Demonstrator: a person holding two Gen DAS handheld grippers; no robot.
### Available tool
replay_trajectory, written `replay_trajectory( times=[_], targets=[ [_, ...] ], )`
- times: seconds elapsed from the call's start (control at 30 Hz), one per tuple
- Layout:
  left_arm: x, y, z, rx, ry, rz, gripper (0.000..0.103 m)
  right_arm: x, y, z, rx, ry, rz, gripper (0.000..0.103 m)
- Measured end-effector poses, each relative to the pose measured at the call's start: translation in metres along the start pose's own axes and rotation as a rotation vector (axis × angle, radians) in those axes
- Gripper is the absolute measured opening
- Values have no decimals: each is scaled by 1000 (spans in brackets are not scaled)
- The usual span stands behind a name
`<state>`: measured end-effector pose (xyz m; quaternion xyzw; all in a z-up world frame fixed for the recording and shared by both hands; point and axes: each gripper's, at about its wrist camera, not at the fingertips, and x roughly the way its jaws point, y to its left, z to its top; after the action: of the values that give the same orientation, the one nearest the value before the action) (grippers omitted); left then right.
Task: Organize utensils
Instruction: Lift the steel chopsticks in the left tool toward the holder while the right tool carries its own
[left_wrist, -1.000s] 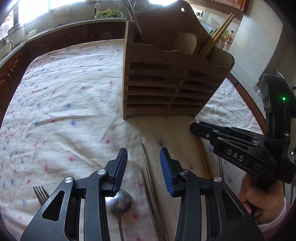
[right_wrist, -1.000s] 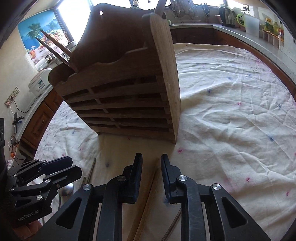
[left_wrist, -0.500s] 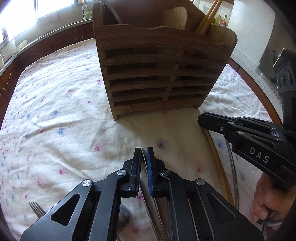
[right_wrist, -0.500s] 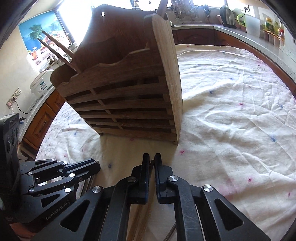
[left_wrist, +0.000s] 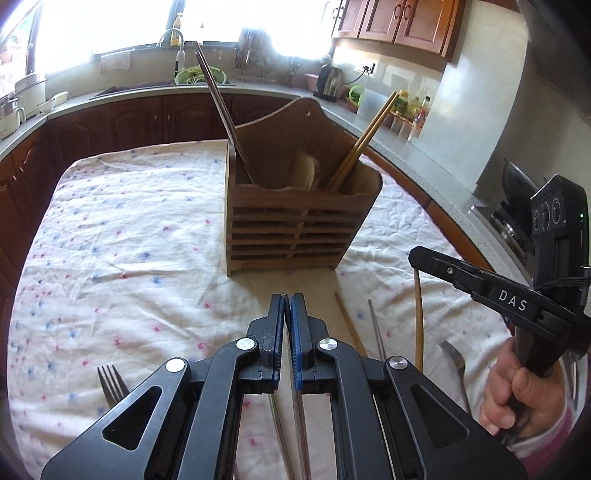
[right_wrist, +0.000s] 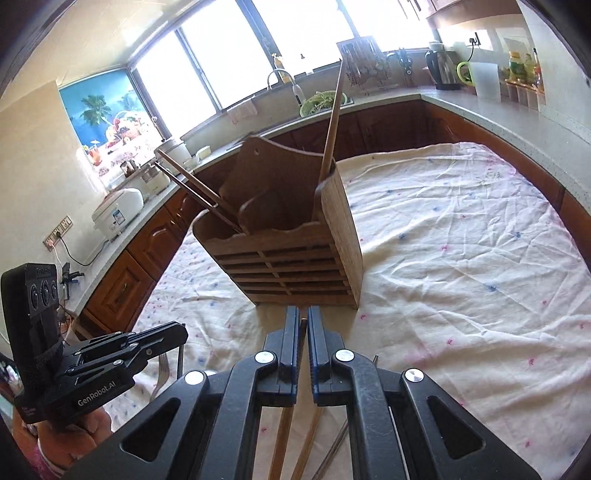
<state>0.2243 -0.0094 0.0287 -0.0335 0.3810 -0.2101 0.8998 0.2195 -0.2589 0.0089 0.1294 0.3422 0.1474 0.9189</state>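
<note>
While both sets of jaws stand nearly closed, each pinches slender sticks near their far ends: the left gripper (left_wrist: 287, 306) clamps a pair of metal chopsticks (left_wrist: 295, 435) whose shafts trail back under its frame, and the right gripper (right_wrist: 303, 328) clamps wooden chopsticks (right_wrist: 291, 439) in the same manner. Gripping close to one end leaves the long remainder hanging, which suits a tip-down drop into a slot, though I judge the free ends may swing. Directly ahead of both tools stands the wooden utensil caddy (left_wrist: 295, 229), upright on the floral tablecloth (left_wrist: 122, 229), its slatted front facing the grippers. Its left compartment already holds a dark pair of chopsticks (left_wrist: 221, 114) leaning left, its right compartment a wooden pair (left_wrist: 365, 140) leaning right; these restrict entry from above. Loose on the cloth lie a fork (left_wrist: 110, 384) to the left and another fork (left_wrist: 452, 358) to the right. Open cloth flanks the caddy on both sides; the table edge runs near the right hand (left_wrist: 517, 398).
</note>
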Motion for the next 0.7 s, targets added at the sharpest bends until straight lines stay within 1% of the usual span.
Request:
replay_trajectory(
  times=[0.13,0.2,0.33,0.7],
  targets=[
    [-35,2,-3,-28,-55,-25,3,-28,9,3,-2,-54,25,4],
    [-50,2,-5,-36,-81,-36,3,-36,19,5,-4,-72,38,4],
    [-74,-2,-11,-34,-123,-41,3,-53,23,4,3,-98,74,4],
    [-106,-9,-26,-34,-173,-55,3,-86,45,-2,-24,-154,88,4]
  ],
)
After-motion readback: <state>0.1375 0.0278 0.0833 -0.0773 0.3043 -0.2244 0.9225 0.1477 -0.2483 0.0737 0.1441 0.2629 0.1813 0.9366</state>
